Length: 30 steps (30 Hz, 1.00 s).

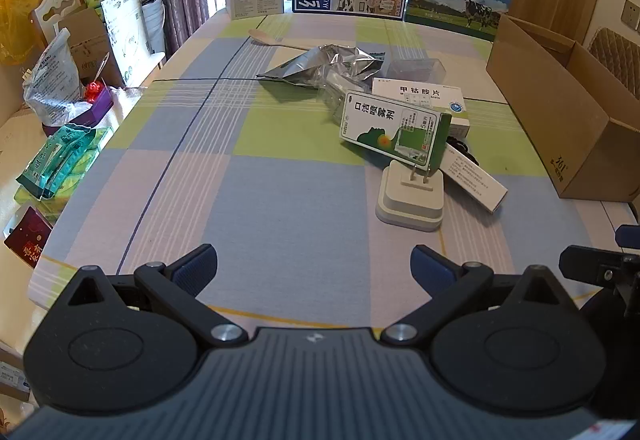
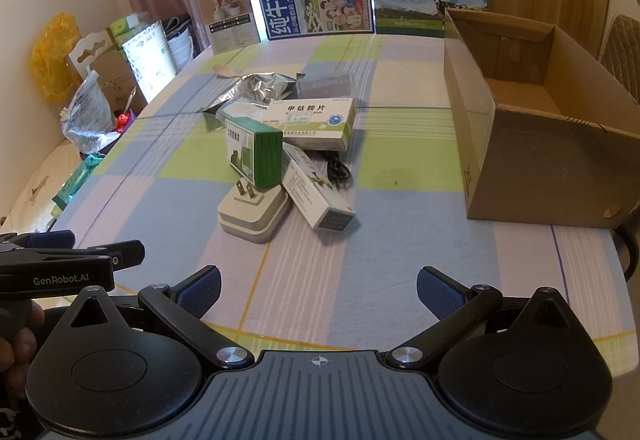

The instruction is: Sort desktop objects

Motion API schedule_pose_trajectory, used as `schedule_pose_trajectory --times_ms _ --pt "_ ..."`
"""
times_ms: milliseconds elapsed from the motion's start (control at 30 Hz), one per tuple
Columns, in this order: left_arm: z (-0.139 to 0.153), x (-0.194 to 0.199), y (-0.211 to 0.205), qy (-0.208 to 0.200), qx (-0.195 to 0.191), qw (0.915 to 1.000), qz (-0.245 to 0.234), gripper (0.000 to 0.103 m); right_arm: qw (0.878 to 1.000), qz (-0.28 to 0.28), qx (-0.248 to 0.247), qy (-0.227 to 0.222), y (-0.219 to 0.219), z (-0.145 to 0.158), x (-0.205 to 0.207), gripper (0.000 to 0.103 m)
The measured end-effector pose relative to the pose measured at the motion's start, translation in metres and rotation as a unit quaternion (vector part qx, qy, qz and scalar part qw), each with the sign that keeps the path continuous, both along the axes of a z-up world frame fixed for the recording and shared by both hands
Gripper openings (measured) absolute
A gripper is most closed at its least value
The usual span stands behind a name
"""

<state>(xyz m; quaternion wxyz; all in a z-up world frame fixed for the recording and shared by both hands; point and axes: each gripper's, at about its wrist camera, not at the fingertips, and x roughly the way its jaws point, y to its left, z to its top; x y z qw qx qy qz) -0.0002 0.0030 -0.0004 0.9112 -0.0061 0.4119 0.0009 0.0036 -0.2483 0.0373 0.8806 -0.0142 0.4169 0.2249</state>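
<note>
Left wrist view: my left gripper (image 1: 314, 260) hangs released, jaws wide with nothing between them, at the bottom of the frame. The pile sits right of centre, well above the jaws: a green box (image 1: 394, 128) leans over the plug (image 1: 410, 200). Grabbing either could topple the other.

Right wrist view: my right gripper (image 2: 318, 286) is likewise released and empty. The plug (image 2: 254, 214) lies above-left of the jaws, the carton (image 2: 532, 144) at right. A cable (image 2: 338, 170) could snag.
</note>
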Motion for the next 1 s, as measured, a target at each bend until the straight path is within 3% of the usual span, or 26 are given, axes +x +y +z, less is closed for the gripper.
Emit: schedule_pose_trajectory --times_ms 1000 --pt "-0.0009 -0.0011 0.0010 0.001 0.000 1.0000 0.003 0.101 1.000 0.001 0.002 0.002 -0.0012 0.0004 0.0014 0.101"
